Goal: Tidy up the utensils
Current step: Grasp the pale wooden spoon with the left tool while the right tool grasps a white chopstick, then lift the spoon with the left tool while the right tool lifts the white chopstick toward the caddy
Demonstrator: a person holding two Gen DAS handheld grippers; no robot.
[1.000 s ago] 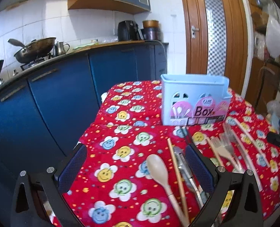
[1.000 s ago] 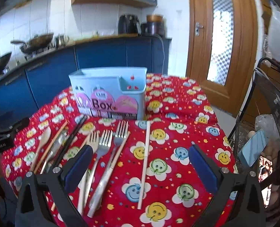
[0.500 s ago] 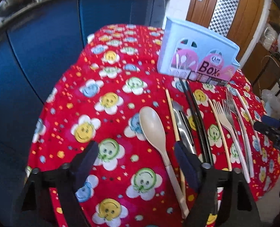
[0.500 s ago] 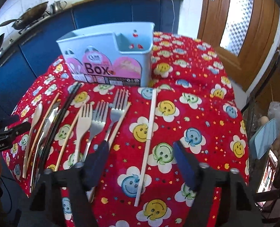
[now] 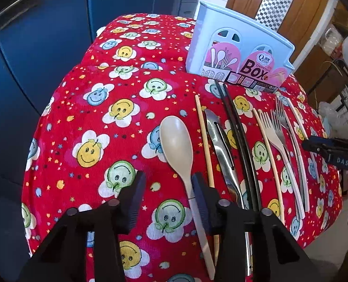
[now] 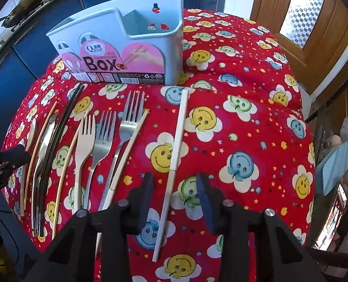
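- Red smiley tablecloth [image 6: 256, 108]; pale blue chopstick box [image 6: 117, 54] upright at far side, compartments seemingly empty, nothing sorted yet.
- Utensils in a row in front of box, long axes running toward it.
- Beige spoon [image 5: 177, 141] leftmost; handle passes along inner face of right finger of left gripper [image 5: 168, 197]. Jaws apart, gripping nothing.
- White chopstick [image 6: 175, 162] rightmost, apart from forks [image 6: 108, 131]; lower end between spread fingers of right gripper [image 6: 175, 202], empty.
- Judged: each piece already aligned for closing.
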